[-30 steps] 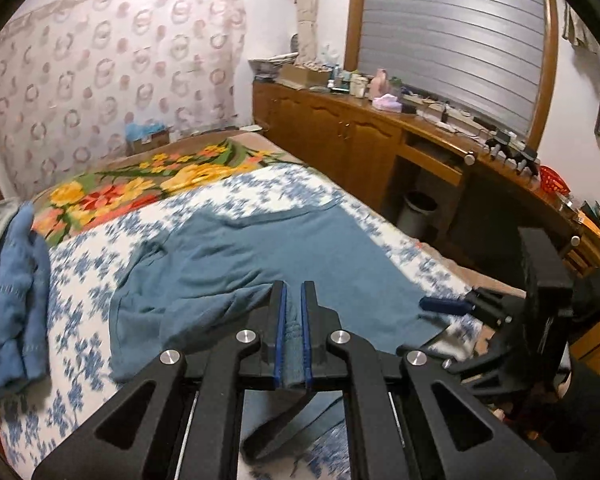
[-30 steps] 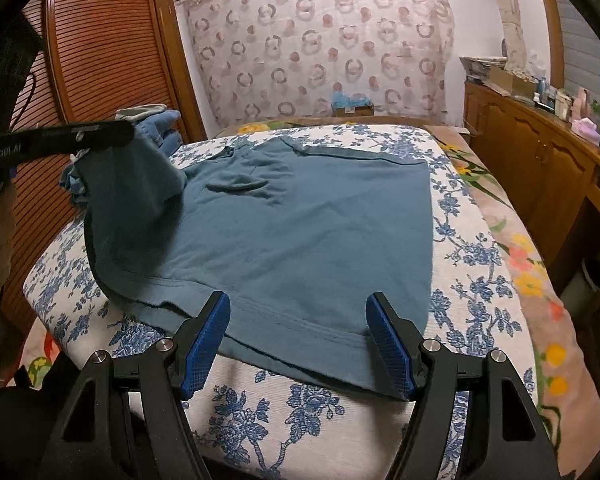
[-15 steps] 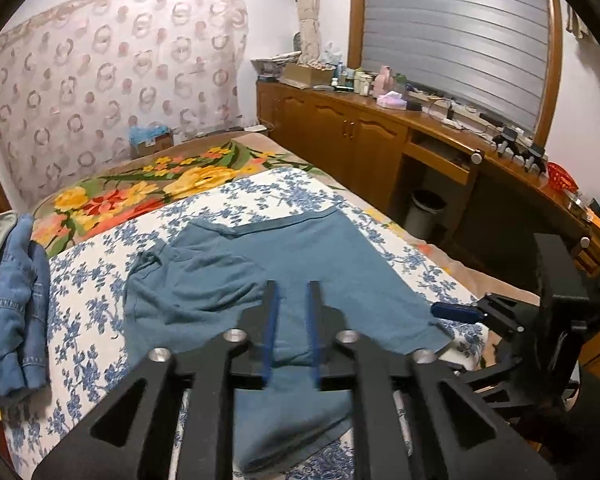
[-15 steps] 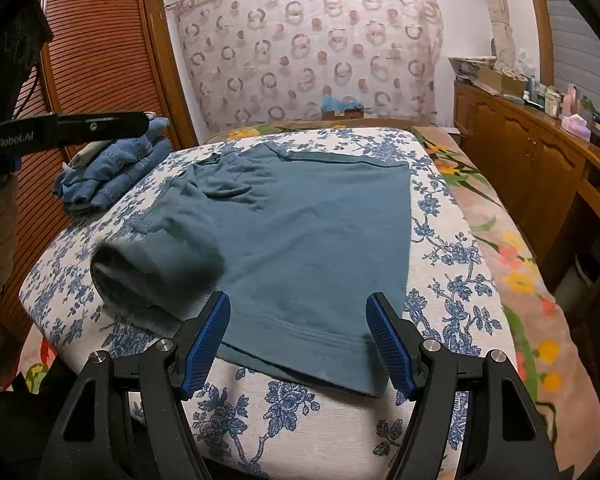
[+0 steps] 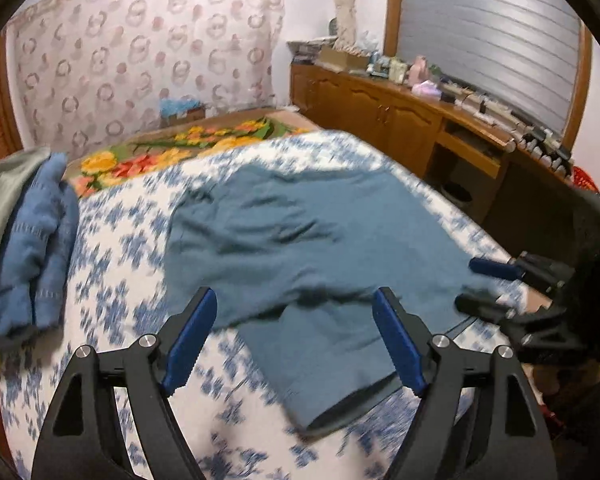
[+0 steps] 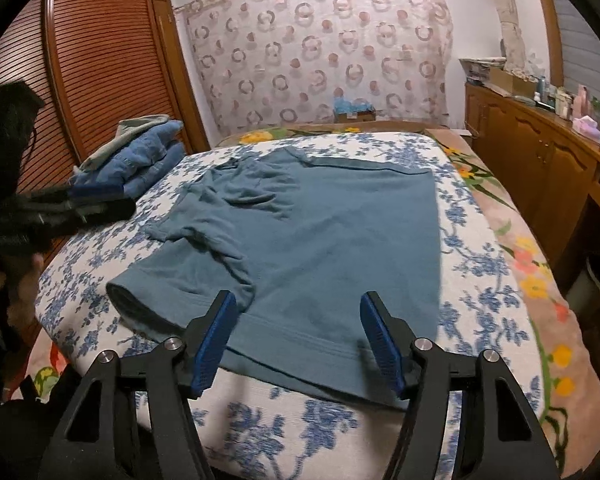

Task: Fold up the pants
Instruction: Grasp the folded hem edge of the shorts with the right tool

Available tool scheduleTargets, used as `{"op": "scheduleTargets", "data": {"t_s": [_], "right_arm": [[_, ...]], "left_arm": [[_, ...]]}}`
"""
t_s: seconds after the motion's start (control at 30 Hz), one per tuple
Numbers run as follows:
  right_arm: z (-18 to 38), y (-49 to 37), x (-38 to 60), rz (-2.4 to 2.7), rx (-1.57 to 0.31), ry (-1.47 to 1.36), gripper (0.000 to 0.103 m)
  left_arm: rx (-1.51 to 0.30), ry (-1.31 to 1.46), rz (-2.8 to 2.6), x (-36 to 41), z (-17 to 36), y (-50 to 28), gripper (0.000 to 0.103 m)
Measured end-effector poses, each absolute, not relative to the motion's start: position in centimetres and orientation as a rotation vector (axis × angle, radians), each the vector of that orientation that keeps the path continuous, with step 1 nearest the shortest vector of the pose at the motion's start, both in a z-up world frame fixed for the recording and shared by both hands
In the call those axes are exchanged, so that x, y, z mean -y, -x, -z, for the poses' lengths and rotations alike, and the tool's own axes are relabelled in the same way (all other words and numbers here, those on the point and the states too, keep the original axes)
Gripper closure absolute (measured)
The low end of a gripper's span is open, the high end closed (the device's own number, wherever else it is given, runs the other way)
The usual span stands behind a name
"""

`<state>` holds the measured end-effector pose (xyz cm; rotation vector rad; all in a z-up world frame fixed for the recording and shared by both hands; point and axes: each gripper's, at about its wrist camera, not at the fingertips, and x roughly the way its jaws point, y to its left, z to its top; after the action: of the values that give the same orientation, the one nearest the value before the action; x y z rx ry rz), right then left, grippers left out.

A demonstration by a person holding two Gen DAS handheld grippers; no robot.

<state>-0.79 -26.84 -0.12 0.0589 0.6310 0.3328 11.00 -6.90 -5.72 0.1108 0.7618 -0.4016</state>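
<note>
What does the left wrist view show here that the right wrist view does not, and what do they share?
Only the left wrist view shows the grey window shutter and the open desk bay. Only the right wrist view shows the slatted wooden wardrobe door. Both show the teal pants spread on the blue-floral bedspread, the stacked denim clothes, the patterned curtain, and both hand-held grippers, left and right, open and holding nothing.

You have a floral bedspread (image 6: 476, 280) under everything, blue on white. At its far left sits a stack of folded jeans (image 6: 140, 160) with a grey garment (image 6: 136, 128) on top. A slatted wardrobe (image 6: 100, 80) stands left, a cluttered wooden sideboard (image 6: 540, 148) right, a ring-patterned curtain (image 6: 320, 52) on the far wall.
</note>
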Motion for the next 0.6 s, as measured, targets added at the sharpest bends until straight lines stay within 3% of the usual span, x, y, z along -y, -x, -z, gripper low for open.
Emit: {"op": "scheduleTargets", "data": {"t_s": [0.6], "right_arm": [[2.4, -2.2, 22.7, -0.455, -0.724, -0.048, 0.073]], "left_arm": [[-0.888, -0.088, 0.364, 4.8, 11.1, -9.5, 0.022]]}}
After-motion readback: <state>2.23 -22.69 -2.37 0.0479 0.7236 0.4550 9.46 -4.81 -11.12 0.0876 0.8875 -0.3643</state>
